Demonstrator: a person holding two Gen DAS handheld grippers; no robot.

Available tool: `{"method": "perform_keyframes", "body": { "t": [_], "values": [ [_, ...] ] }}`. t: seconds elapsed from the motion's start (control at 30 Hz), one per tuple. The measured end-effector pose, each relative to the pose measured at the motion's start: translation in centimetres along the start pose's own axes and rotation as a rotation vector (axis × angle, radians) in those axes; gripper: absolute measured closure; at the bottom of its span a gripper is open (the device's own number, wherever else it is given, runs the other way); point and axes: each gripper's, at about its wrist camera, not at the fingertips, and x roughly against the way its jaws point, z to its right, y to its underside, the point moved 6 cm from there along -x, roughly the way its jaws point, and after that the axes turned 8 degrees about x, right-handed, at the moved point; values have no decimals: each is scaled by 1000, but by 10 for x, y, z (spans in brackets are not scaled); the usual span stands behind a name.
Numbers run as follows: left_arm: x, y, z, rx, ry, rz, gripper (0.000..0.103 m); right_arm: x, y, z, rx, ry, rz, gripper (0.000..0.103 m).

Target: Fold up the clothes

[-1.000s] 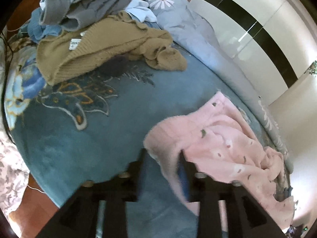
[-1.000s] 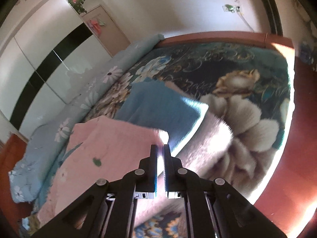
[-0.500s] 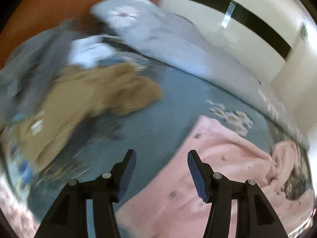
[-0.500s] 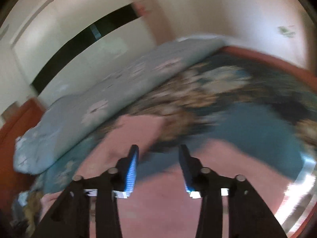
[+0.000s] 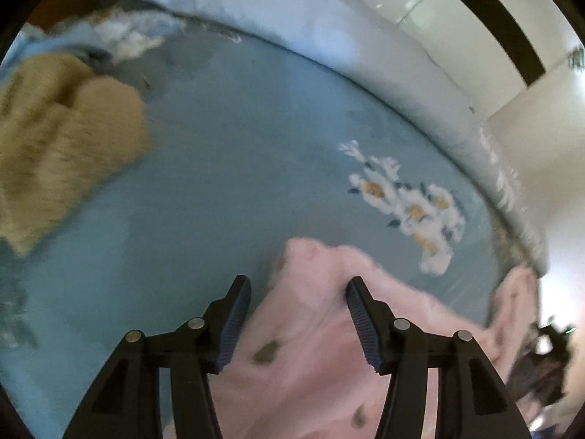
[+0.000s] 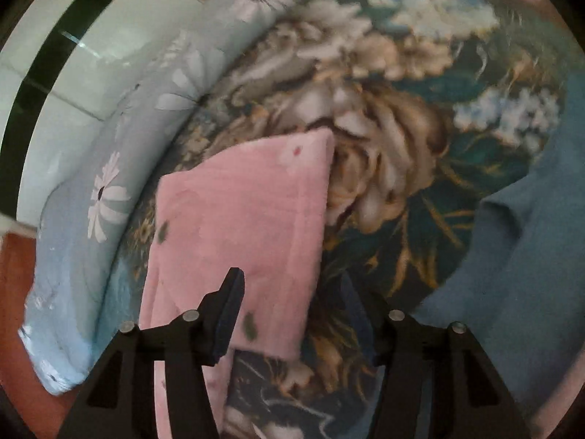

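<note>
I have the pink garment (image 6: 241, 212) lying on the bed (image 5: 226, 168), and it is folded partly, I think. In the right wrist view it looks like a flat pink block with straight sides, lying on the big flower pattern of the bedspread (image 6: 384, 153). In the left wrist view the end of the pink garment near me is not so neat, with a loose bump at its edge.

The jaws of my left gripper (image 5: 298, 320) are apart, with pink cloth under the gap but not pinched. The jaws of my right gripper (image 6: 292, 314) are apart too, and have just been opening; one side of the pink garment lies below them, and nothing is held.

More work is left, I guess. A tan sweater (image 5: 62, 146) lies in a heap far from the pink garment, and a blue cloth (image 6: 512, 256) lies on its other side.

I can read no label or writing anywhere.
</note>
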Motion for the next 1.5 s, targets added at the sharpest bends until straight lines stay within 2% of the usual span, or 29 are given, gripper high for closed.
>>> {"method": "perform_keyframes", "body": {
  "t": [0.17, 0.2, 0.23, 0.3, 0.33, 0.47, 0.53, 0.63, 0.77, 0.9, 1.0, 1.13, 1.2, 1.37, 1.5],
  "values": [
    [-7, -2, 8, 12, 5, 21, 48, -13, -2, 0, -65, -58, -18, 46],
    [-7, -4, 10, 14, 12, 28, 56, -12, -3, -1, -67, -63, -11, 49],
    [-7, -5, 12, 16, 18, 34, 63, -10, -4, -3, -69, -73, -5, 65],
    [-5, -6, 18, 15, 30, 47, 66, -8, -3, -12, -65, -104, 8, 89],
    [-4, -7, 20, 10, 23, 54, 67, -6, -4, -17, -52, -111, 14, 93],
    [13, -15, 24, 31, 36, 128, 72, 8, -16, -45, 77, -75, 81, 95],
    [32, -26, 23, 49, 40, 193, 90, 26, -26, -63, 147, -69, 134, 96],
    [61, -47, 23, 40, 34, 285, 90, 59, -45, -90, 246, -64, 224, 96],
    [82, -63, 18, 17, 1, 328, 90, 106, -70, -117, 342, -52, 348, 96],
    [90, -67, 7, -3, -48, 346, 90, 130, -85, -116, 401, 48, 412, 96],
    [92, -69, -3, 24, -64, 372, 96, 133, -91, -99, 381, 116, 430, 96],
    [115, -80, -21, 82, -55, 432, 96, 145, -99, -76, 332, 125, 483, 96],
    [115, -78, -24, 89, -30, 406, 96, 153, -105, -72, 338, 134, 506, 96],
    [97, -57, -22, 50, -20, 326, 97, 147, -111, -46, 350, 288, 481, 96],
    [77, -41, -19, -1, -43, 245, 96, 136, -111, -7, 290, 393, 456, 96]
  ]
}}
